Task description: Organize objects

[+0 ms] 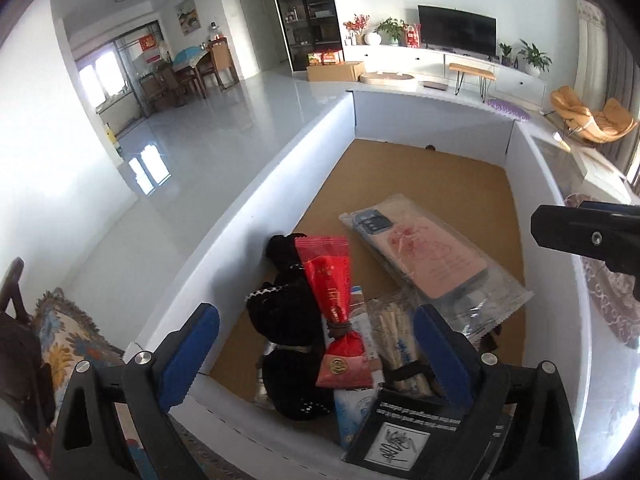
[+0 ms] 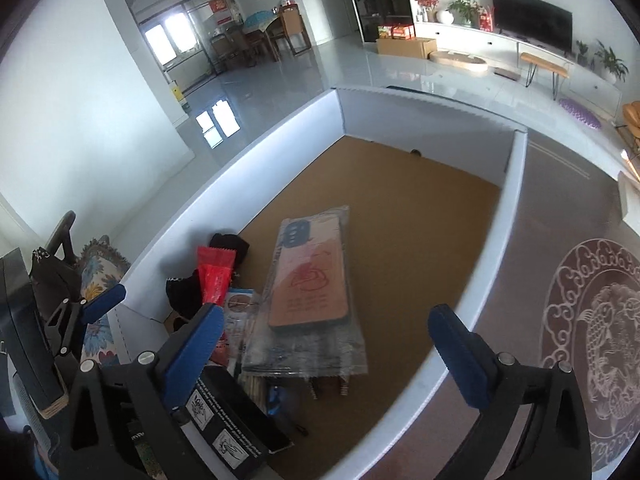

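I have the left gripper (image 1: 316, 346) hanging over the near end of the white box (image 1: 256, 184), its 2 blue pads spread wide with nothing pressed between them. My right gripper (image 2: 326, 334) is just as wide apart and empty, poised above the same box, its right pad over the box's right wall.

Taking the box as the landmark: its floor is a brown cork-like board (image 2: 400, 216), bare toward the far end. Against the left wall lies a black knitted bundle (image 1: 286, 316), with a red wrapped packet (image 1: 334, 300) resting across it, tied with a band near its lower end. Just right of the packet sits a bundle of pale sticks (image 1: 400, 344) in clear wrap. Nearer the middle, a phone case in a clear sleeve (image 2: 310, 280) lies flat, its near end propped on other items. At the near edge a black booklet (image 1: 404, 436) leans beside a blue-and-white carton (image 1: 352, 412).

The box stands on a glossy tabletop (image 2: 560, 240) with a round fish pattern to the right of the box. Left of the box is a floral cushion (image 1: 64, 332). Beyond the box stretch pale shiny floor tiles, a TV (image 1: 456, 30) on a long white cabinet, a dark glass shelf unit (image 1: 306, 12) and a dining table (image 1: 192, 66).
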Available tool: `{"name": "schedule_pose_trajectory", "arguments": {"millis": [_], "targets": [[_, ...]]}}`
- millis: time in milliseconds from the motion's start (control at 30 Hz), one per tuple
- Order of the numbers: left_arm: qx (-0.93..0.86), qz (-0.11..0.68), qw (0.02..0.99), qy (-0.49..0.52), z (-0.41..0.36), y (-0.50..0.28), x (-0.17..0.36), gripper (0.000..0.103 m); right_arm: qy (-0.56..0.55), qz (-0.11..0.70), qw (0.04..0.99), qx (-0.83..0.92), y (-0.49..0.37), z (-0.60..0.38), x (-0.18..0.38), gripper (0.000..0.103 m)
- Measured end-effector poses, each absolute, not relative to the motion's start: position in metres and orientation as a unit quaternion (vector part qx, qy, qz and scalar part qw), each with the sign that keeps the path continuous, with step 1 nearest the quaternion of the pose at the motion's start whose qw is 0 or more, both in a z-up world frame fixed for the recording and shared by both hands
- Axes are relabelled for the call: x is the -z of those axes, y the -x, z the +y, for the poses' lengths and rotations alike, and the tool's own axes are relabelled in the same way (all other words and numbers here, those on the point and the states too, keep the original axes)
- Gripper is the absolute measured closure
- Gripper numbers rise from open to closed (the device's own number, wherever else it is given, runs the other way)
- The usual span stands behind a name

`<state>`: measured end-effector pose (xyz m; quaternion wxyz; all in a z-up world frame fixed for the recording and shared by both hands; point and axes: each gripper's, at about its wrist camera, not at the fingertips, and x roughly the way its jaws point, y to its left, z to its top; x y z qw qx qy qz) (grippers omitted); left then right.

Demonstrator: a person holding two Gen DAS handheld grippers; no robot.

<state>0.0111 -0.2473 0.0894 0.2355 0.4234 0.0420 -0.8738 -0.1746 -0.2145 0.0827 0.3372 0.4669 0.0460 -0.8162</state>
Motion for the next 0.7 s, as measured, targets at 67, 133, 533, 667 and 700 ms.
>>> {"name": "schedule_pose_trajectory", "arguments": {"millis": [67,133,533,667,700], "targets": [[0.879,0.074,0.23,-0.411,-0.25,-0.019,-0.092,0.004,-0.469,0.047,0.328,0.819,0.177,-0.202,-0.093,0.001],[0.867,0.1,0.241,-0.423,-0.251,-0.018,-0.09,0.004,-0.469,0.052,0.321,0.821,0.172,-0.193,-0.096,0.001],[0.866,0.073,0.231,-0.437,-0.234,-0.02,-0.086,0.004,-0.479,0.088,0.313,0.815,0.156,-0.191,-0.057,0.001],[0.866,0.069,0.244,-0.431,-0.237,-0.022,-0.087,0.004,-0.477,0.091,0.318,0.815,0.154,-0.195,-0.054,0.001],[0.866,0.069,0.247,-0.429,-0.238,-0.022,-0.088,0.004,-0.475,0.092,0.318,0.815,0.154,-0.196,-0.053,0.001]]}}
